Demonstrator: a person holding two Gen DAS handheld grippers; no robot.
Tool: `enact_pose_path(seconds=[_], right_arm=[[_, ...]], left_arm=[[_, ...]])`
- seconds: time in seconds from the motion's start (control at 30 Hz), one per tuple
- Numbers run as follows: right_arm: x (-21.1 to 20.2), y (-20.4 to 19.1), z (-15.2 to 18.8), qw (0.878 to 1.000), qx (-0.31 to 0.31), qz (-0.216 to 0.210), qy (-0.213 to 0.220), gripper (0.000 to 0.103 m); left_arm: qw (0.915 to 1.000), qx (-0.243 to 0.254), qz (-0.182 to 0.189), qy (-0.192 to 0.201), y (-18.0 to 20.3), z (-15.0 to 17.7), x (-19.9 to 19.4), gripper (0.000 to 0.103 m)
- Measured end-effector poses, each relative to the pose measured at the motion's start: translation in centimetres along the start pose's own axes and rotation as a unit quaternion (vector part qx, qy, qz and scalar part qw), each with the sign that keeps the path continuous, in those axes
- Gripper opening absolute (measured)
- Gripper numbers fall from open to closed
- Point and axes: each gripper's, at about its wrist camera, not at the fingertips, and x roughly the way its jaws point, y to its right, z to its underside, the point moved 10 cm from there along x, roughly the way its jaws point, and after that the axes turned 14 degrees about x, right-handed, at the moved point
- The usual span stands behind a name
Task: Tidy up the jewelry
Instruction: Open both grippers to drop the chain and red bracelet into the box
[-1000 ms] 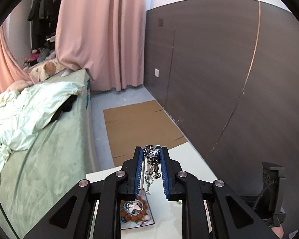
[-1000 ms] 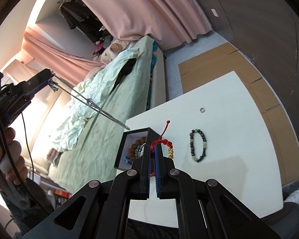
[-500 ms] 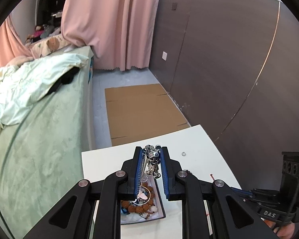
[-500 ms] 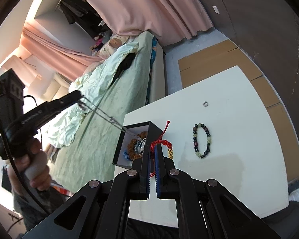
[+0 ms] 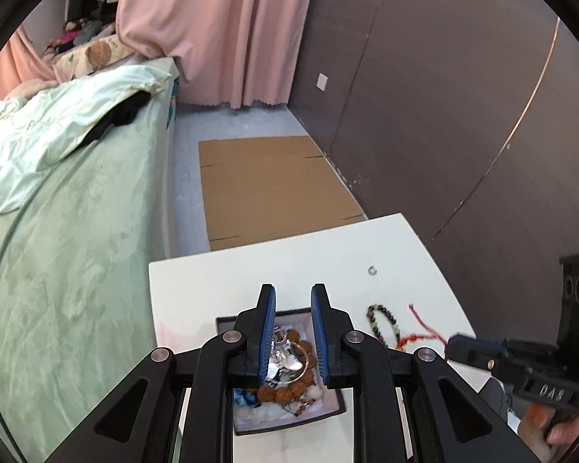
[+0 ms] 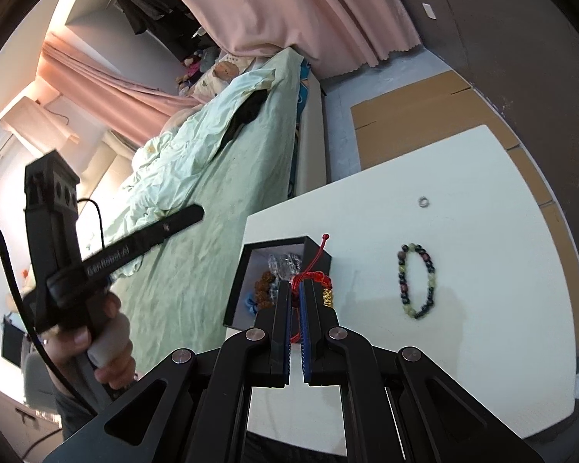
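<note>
Left wrist view: the left gripper (image 5: 292, 301) hangs over the jewelry box (image 5: 339, 409), jaws parted and empty; the silver chain (image 5: 285, 360) lies heaped below, so a careless dip could snag it. Right wrist view: the right gripper (image 6: 295, 289) is clamped on the red cord bracelet (image 6: 308, 276), just ahead beside the box; the thin cord may slip.

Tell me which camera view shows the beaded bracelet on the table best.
The right wrist view: the beaded bracelet lies whole and unobstructed on the white table. The left wrist view shows it smaller, partly hidden behind the left gripper.
</note>
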Motion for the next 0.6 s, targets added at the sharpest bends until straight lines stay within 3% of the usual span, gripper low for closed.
enact_pose_path(seconds=[0.37,0.4,0.43,0.47,0.53,0.6], right_arm=[[3.8,-3.8,0.1,0.999,-0.017,-0.025,-0.03,0.005],[4.2,-4.2,0.1,0.999,-0.021,-0.03,-0.031,0.006],[4.7,-4.7,0.2,0.998,-0.023,-0.042,-0.04,0.007],[5.2,-4.8,0.3,0.997,-0.019,-0.048,-0.052,0.011],[6.0,-4.2,0.3,0.997,-0.002,-0.038,-0.064,0.06],[5.5,-3.1,-0.2,0.999,0.004,-0.021,-0.039,0.07]], left_arm=[[0.9992,-0.037,-0.012,-0.004,-3.8,2.4,-1.3,0.02],[0.9991,-0.04,-0.01,-0.003,-4.0,2.6,-1.5,0.022],[0.9991,-0.042,-0.01,-0.003,-4.2,2.6,-1.6,0.032],[0.9989,-0.047,-0.009,-0.003,-4.4,2.8,-1.8,0.04],[0.9983,-0.057,-0.01,0.009,-4.7,2.7,-2.3,0.075],[0.9975,-0.064,-0.016,0.025,-4.9,2.5,-2.9,0.085]])
